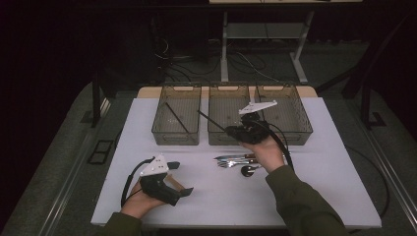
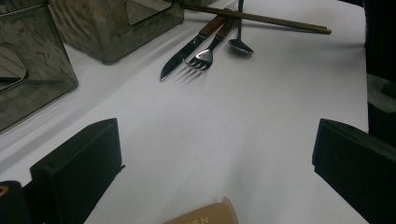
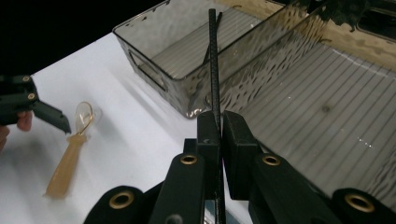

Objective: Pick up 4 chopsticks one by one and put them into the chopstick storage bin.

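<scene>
Chopstick (image 3: 214, 60), black, sits clamped in the right hand-held gripper (image 3: 220, 135) over grey bins (image 1: 229, 118) at 12 o'clock on the white table (image 1: 324, 162); the left hand-held gripper (image 2: 215, 163) gapes wide near a tan spoon (image 3: 70, 154), dark room around.

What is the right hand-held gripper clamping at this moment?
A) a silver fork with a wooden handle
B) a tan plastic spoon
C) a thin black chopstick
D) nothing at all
C: in the right gripper view, the right hand-held gripper has its jaws closed on a thin black chopstick that points toward the smoky transparent plastic bins.
</scene>
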Tool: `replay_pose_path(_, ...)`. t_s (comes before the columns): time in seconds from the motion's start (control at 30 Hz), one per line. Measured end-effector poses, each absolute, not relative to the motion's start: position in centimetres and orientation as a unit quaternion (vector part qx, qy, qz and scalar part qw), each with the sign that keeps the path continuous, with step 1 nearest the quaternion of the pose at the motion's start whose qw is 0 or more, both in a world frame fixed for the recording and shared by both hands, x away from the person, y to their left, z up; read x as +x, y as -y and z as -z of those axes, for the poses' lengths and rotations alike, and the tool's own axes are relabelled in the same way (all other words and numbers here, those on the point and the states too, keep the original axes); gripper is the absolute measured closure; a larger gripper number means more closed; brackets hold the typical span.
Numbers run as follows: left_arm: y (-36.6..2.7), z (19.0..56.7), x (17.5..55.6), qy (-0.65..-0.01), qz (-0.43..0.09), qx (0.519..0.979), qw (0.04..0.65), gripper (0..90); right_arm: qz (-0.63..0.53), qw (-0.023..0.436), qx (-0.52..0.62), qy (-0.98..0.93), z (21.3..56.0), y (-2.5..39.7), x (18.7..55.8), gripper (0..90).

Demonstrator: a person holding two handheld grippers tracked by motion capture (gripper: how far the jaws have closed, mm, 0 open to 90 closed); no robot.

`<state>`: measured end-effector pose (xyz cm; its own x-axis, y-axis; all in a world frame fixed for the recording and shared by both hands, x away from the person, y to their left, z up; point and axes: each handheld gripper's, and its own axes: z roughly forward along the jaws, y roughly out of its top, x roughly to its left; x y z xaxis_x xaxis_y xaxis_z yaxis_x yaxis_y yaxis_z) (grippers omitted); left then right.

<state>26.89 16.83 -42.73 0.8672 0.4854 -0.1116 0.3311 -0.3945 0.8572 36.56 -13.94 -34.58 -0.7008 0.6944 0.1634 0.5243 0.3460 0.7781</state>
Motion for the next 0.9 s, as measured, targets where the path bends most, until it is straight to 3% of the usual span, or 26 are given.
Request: replay_pose_path(0.9,-16.7,42.7,26.8,-0.238,-0.076,0.831,0.497,0.6,-0.412,0.111,0.377,-0.822,32.5,7.6,42.0,85.6)
